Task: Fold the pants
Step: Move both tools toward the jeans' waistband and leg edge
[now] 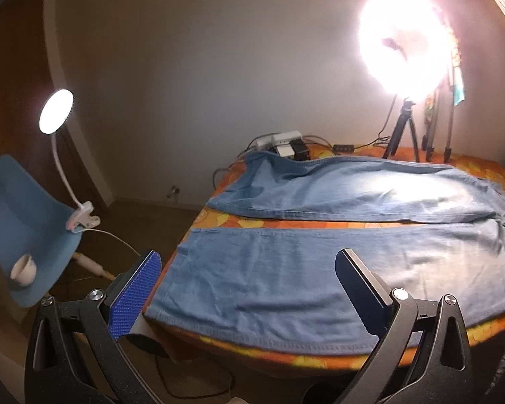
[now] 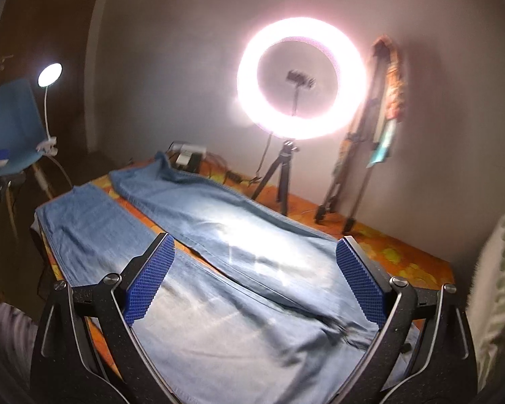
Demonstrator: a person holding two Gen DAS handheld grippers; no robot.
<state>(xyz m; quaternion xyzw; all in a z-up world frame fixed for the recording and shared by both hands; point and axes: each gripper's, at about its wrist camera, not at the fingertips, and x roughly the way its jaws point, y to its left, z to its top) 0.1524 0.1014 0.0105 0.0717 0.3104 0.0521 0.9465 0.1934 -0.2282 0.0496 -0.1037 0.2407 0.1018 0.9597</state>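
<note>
Light-blue denim pants (image 1: 320, 269) lie flat on the orange-patterned table (image 1: 286, 358), legs spread apart in a V, so each leg is reachable for a first fold. Left gripper (image 1: 249, 282) gapes wide above the near leg's hem, holding nothing. Right gripper (image 2: 256, 279) likewise wide, empty, near the crotch. Ring light (image 2: 301, 77) lights the cloth.
</note>
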